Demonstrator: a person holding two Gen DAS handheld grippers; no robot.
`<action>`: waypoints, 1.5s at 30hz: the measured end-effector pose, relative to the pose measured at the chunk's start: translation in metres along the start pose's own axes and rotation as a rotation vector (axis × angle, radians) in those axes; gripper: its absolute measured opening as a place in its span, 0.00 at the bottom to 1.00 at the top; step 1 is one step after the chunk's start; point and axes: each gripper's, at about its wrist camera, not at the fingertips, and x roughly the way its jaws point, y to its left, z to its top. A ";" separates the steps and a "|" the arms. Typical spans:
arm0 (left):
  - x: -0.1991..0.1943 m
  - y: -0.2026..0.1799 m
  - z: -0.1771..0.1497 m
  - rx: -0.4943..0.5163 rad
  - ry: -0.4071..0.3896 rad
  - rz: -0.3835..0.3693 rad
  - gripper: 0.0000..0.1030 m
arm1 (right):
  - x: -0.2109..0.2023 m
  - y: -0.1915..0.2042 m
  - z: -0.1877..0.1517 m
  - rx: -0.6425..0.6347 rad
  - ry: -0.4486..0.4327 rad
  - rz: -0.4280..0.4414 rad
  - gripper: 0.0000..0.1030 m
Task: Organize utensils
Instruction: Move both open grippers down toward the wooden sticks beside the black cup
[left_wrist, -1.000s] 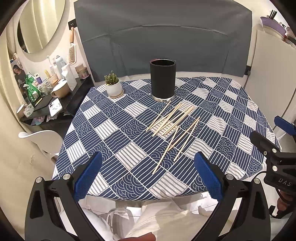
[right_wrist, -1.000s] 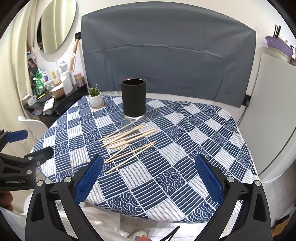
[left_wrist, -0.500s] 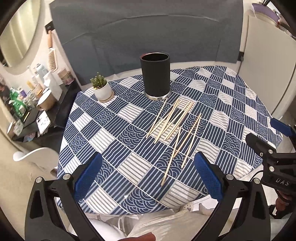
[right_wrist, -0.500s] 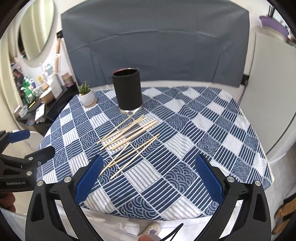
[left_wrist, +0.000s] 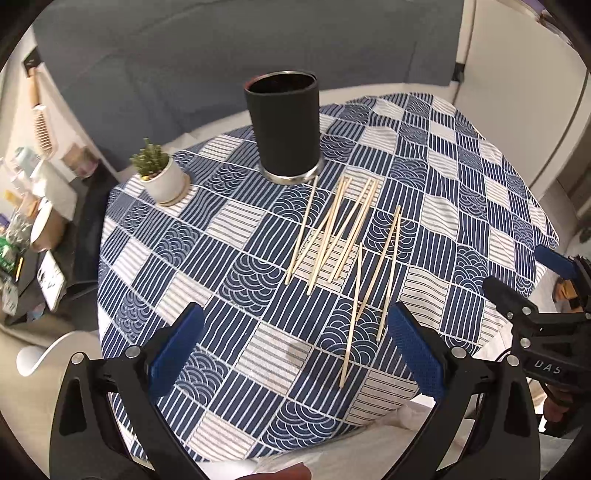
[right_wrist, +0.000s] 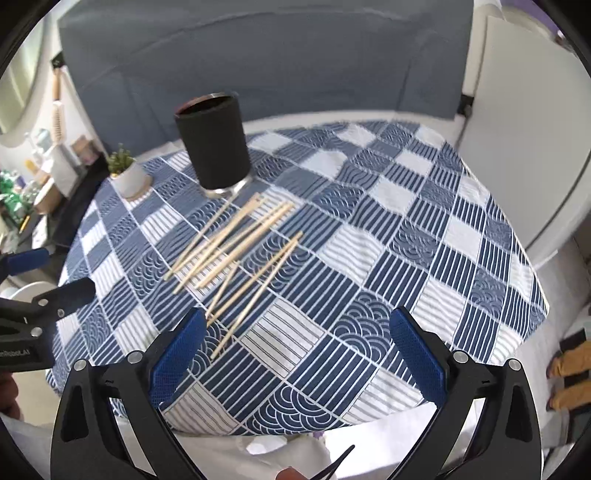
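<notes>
Both cameras have come in over the near edge of my blue-and-white patterned tablecloth (left_wrist: 229, 221), the tall black cylindrical holder (left_wrist: 284, 125) looms nearer, the scattered pale wooden chopsticks (left_wrist: 332, 236) lie mid-table before it, and my left gripper (left_wrist: 295, 350) and right gripper (right_wrist: 295, 350), both gaping wide and empty, now close in for a first pick.

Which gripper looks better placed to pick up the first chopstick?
Probably left. The left gripper frames the nearest chopsticks beside its right finger; the right gripper is centered past them. Both are open.
</notes>
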 end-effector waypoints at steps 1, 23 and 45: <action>0.006 0.001 0.003 0.010 0.012 -0.008 0.94 | 0.004 0.000 0.001 0.011 0.011 -0.005 0.93; 0.129 0.037 0.050 0.073 0.230 -0.104 0.94 | 0.108 0.006 0.010 0.179 0.202 -0.147 0.92; 0.227 0.025 0.097 0.179 0.268 -0.015 0.94 | 0.172 0.004 0.011 0.210 0.298 -0.203 0.92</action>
